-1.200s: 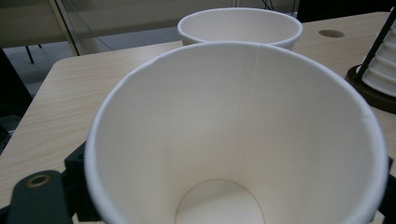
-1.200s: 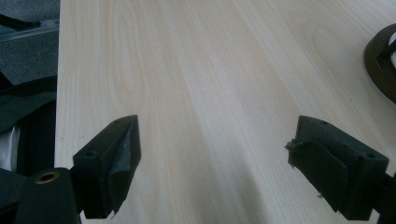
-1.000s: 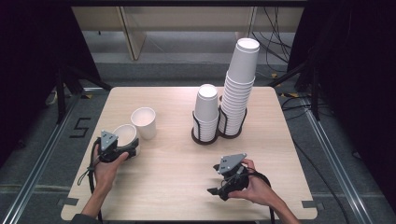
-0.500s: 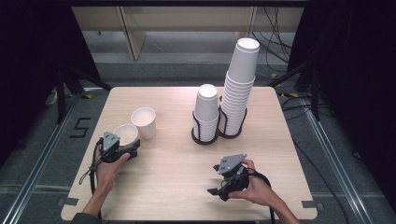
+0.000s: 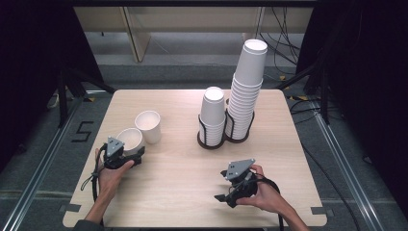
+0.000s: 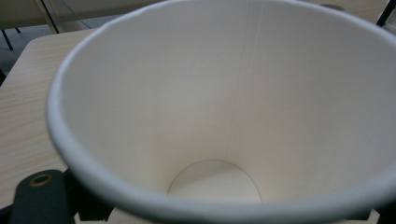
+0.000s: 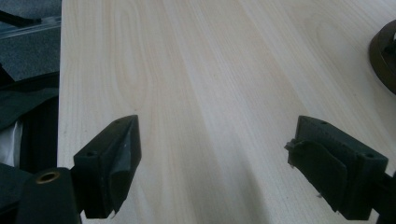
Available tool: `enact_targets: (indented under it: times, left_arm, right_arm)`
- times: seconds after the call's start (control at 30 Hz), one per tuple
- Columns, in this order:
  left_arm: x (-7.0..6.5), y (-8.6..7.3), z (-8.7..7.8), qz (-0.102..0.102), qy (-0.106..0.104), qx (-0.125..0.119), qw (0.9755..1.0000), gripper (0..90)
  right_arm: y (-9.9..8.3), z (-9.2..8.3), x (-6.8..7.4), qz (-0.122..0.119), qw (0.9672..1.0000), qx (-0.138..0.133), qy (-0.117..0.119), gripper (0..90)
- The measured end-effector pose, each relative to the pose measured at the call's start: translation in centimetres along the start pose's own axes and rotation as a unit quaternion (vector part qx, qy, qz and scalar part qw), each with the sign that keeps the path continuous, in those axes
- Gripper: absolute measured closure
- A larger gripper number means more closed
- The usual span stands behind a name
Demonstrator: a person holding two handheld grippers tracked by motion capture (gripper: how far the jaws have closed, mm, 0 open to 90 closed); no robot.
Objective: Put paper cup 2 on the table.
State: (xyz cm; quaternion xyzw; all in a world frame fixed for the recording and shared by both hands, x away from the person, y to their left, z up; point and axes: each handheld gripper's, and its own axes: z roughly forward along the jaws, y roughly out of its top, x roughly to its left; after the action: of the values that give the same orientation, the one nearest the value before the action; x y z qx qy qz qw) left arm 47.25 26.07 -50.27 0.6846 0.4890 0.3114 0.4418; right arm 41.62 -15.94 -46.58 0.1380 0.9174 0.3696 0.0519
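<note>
A white paper cup stands at the table's left, just in front of a second upright cup. My left gripper is right against the near cup. In the left gripper view I look down into that cup, and its rim hides the pads, leaving one black fingertip showing at the lower left. These jaws have just been closing at the cup's near wall; I cannot tell whether they press on it. My right gripper rests low at the front right, open, with only bare wood between its jaws.
Two stacks of white cups stand in a dark holder at the back centre: a short stack and a tall stack. The holder's edge shows in the right gripper view. The table's left edge lies beyond the right gripper's jaws.
</note>
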Motion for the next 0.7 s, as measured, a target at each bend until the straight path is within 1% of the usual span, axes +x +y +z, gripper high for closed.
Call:
enact_targets:
  times: [0.03, 0.17, 0.3, 0.33, 0.37, 0.43, 0.47, 0.5, 0.53, 0.57, 0.63, 0.67, 0.7]
  left_arm:
    - [0.0, -0.1, 0.0, -0.001, -0.002, -0.001, 1.0000, 14.4]
    - [0.0, -0.6, -0.3, -0.003, -0.001, 0.009, 1.0000, 14.4]
    - [0.0, -0.7, -0.8, -0.004, -0.003, 0.015, 0.9999, 14.4]
    - [0.0, -0.7, -0.9, -0.007, -0.005, 0.012, 0.9999, 14.5]
    - [-0.1, -0.7, -1.1, -0.008, -0.004, 0.015, 0.9998, 14.5]
    - [-0.2, -0.6, -1.4, -0.017, -0.004, 0.021, 0.9996, 14.4]
    - [-0.3, -0.6, -1.7, -0.025, -0.003, 0.019, 0.9995, 14.4]
    - [-0.4, -0.7, -2.0, -0.026, -0.003, 0.018, 0.9995, 14.4]
    - [-0.5, -0.8, -2.2, -0.026, -0.003, 0.025, 0.9993, 14.4]
    - [-0.6, -0.9, -2.3, -0.028, -0.002, 0.030, 0.9992, 14.5]
    - [-0.7, -1.3, -2.7, -0.027, -0.001, 0.037, 0.9990, 14.5]
    - [-0.8, -1.3, -2.9, -0.026, 0.001, 0.046, 0.9986, 14.5]
    - [-0.9, -1.3, -3.1, -0.027, -0.001, 0.041, 0.9988, 14.5]
  right_arm:
    - [0.0, 0.0, 0.0, 0.002, 1.0000, 0.000, 0.002, 16.8]
    - [-0.1, 0.0, 0.0, 0.003, 1.0000, -0.001, 0.001, 16.8]
    - [-0.2, -0.2, -0.1, -0.004, 1.0000, 0.000, -0.004, 16.9]
    - [-0.3, -0.2, -0.1, 0.002, 1.0000, -0.001, 0.000, 16.9]
    - [-0.3, -0.2, -0.1, 0.004, 1.0000, -0.002, 0.000, 16.9]
    - [-0.3, -0.3, -0.1, 0.004, 1.0000, -0.002, -0.001, 16.9]
    - [-0.4, -0.3, -0.1, 0.004, 1.0000, -0.002, -0.002, 16.9]
    - [-0.4, -0.3, -0.1, -0.003, 1.0000, -0.004, -0.005, 16.9]
    - [-0.4, -0.4, -0.1, -0.002, 1.0000, -0.003, -0.005, 16.9]
    - [-0.5, -0.3, -0.1, 0.005, 1.0000, -0.002, -0.002, 16.9]
    - [-0.5, -0.4, -0.1, 0.007, 1.0000, -0.003, -0.002, 16.9]
    - [-0.5, -0.4, -0.1, 0.006, 1.0000, -0.003, -0.003, 16.9]
    - [-0.5, -0.4, -0.1, 0.005, 1.0000, -0.003, -0.006, 16.9]
